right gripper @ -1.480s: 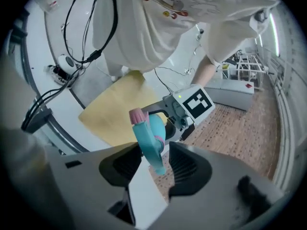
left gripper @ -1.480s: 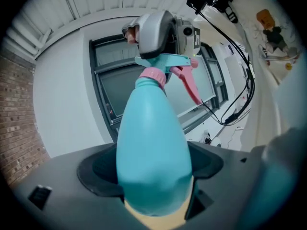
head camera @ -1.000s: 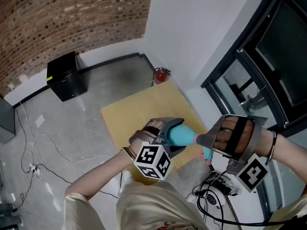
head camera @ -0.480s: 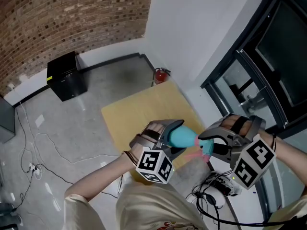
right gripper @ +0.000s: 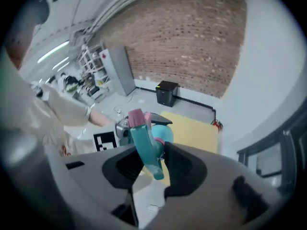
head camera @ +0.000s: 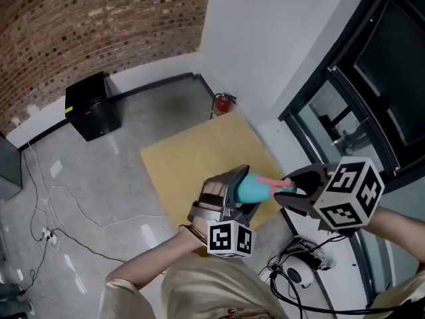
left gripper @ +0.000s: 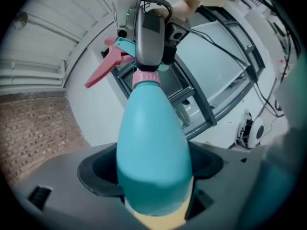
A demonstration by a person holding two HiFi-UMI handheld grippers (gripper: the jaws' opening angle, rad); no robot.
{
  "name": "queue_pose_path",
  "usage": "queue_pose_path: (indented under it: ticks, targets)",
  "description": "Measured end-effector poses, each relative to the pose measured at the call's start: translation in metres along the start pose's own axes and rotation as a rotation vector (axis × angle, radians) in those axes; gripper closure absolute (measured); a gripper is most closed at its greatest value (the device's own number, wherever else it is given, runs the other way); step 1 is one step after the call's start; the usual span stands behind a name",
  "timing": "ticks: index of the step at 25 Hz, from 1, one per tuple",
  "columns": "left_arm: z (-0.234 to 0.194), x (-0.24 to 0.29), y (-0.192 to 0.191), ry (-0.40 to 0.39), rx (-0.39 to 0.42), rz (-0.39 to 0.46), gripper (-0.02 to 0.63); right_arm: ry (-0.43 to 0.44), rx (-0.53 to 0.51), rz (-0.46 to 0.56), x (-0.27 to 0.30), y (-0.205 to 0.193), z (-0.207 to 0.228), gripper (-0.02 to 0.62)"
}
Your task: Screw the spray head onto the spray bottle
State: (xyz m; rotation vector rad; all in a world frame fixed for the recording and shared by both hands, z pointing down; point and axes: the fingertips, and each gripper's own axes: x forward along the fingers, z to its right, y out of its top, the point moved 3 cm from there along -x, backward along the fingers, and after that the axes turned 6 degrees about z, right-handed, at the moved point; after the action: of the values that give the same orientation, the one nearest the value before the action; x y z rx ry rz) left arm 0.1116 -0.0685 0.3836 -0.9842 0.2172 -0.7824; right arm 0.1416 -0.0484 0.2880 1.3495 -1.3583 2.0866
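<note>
A: Left side first. Grip?

B: Left gripper (left gripper: 153, 188), jaws closed on the wide lower body of the turquoise plastic spray bottle (left gripper: 151, 143). The bottle is in the air over the near edge of the yellow table (head camera: 189, 151), neck pointing right.

A: How will it handle?

B: My guess is light, hollow and smooth. The tapered shape could slide out, and the walls may give if squeezed hard. The wide part is the best hold.

A: Further right?

B: Pink collar (left gripper: 145, 78) on the neck, then the turquoise spray head with a pink trigger (right gripper: 144, 135). Right gripper (right gripper: 154, 163), jaws about half apart, clamped on the head's body and not on the trigger. The head looks stiff, so that's the sensible place to turn it.

A: Anything hidden?

B: The threads are under the collar, so I can't tell how far it's screwed on. The bottle's base is buried in the left jaws. The right jaws cover the nozzle. The bottle is opaque, so its fill is unknown.
</note>
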Motion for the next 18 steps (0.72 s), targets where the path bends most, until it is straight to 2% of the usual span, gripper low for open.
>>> queue_pose_path:
  ticks: [3, 5, 7, 8, 9, 11, 13, 14, 18]
  targets:
    - [0.003, 0.006, 0.0, 0.052, -0.004, -0.013, 0.19, -0.007, 0.233, 0.015, -0.001, -0.006, 0.007, 0.472]
    - [0.006, 0.008, 0.001, 0.053, -0.04, -0.009, 0.19, -0.02, 0.3, 0.02, -0.001, -0.007, 0.01, 0.472]
    - [0.009, 0.009, 0.002, 0.042, -0.082, 0.0, 0.19, -0.025, 0.283, 0.006, 0.001, -0.006, 0.011, 0.456]
    - [0.009, 0.01, 0.002, 0.038, -0.096, 0.005, 0.19, -0.02, 0.267, 0.0, 0.001, -0.006, 0.01, 0.402]
    - [0.009, 0.01, 0.003, 0.034, -0.107, 0.008, 0.19, -0.012, 0.256, -0.002, 0.0, -0.005, 0.01, 0.376]
    - [0.008, 0.011, 0.002, 0.028, -0.124, 0.013, 0.19, -0.003, 0.224, 0.003, -0.004, -0.004, 0.009, 0.356]
    - [0.005, 0.01, -0.001, 0.015, -0.138, 0.018, 0.19, -0.024, 0.131, 0.015, -0.014, -0.003, 0.008, 0.348]
    - [0.003, 0.009, -0.003, 0.004, -0.144, 0.021, 0.19, -0.048, 0.046, 0.024, -0.02, 0.0, 0.007, 0.347]
    - [-0.007, 0.003, -0.014, -0.052, -0.17, 0.028, 0.19, -0.213, -0.404, 0.07, -0.041, 0.03, 0.002, 0.348]
